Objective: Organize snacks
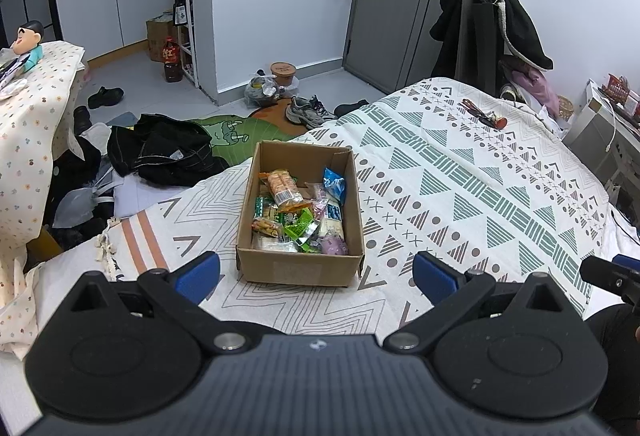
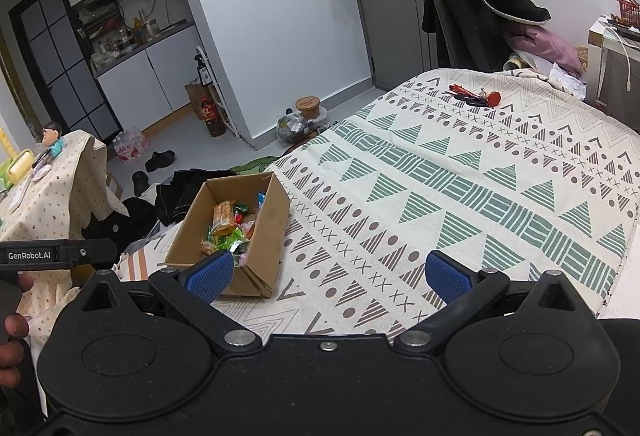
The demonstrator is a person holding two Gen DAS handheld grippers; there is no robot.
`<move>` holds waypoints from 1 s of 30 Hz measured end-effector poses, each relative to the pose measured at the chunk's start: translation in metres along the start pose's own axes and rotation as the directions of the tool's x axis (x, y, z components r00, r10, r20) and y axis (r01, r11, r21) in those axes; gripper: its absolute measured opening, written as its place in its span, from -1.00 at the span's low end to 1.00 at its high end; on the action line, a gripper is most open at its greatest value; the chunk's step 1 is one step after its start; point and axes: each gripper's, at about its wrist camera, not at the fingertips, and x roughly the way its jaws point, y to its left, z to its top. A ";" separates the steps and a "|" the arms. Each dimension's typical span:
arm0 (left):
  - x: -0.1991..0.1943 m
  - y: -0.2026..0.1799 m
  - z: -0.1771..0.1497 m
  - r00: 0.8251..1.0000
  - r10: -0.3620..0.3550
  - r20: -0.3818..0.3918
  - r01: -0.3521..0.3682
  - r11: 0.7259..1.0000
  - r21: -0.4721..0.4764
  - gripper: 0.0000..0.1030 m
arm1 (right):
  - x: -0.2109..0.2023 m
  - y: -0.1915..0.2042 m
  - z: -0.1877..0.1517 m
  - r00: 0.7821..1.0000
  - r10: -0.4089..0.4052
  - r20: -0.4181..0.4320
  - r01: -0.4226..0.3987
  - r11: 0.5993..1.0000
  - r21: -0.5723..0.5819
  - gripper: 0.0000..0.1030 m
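Snacks (image 1: 298, 212) fill the cardboard box (image 1: 300, 270), just beyond the left gripper's (image 1: 316, 276) spread jaws.

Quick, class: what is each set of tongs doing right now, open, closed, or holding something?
Left tongs: open, holding nothing, short of the cardboard box.
Right tongs: open, holding nothing, above the patterned bedspread.

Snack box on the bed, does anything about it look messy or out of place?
The snacks are heaped loosely inside the cardboard box, unsorted. None has spilled onto the bedspread, and the box stands upright.
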 end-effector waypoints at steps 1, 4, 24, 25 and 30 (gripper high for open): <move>-0.001 -0.001 0.000 1.000 0.001 0.000 -0.001 1.000 0.000 0.98 | 0.000 0.000 0.000 1.000 -0.001 0.000 0.001 1.000 0.000 1.00; -0.001 -0.001 0.000 1.000 0.000 0.001 0.000 1.000 -0.001 0.98 | 0.000 0.000 0.001 1.000 0.001 -0.001 -0.001 1.000 0.001 1.00; 0.002 0.002 0.001 1.000 0.002 -0.003 -0.002 1.000 0.010 0.98 | 0.005 0.000 -0.001 1.000 -0.020 -0.011 0.020 1.000 -0.004 1.00; 0.002 0.002 0.001 1.000 0.001 -0.004 -0.001 1.000 0.010 0.98 | 0.005 0.000 -0.001 1.000 -0.023 -0.013 0.023 1.000 -0.003 1.00; 0.003 0.001 0.000 1.000 0.001 -0.003 -0.001 1.000 0.012 0.98 | 0.005 0.000 -0.001 1.000 -0.024 -0.012 0.024 1.000 -0.002 1.00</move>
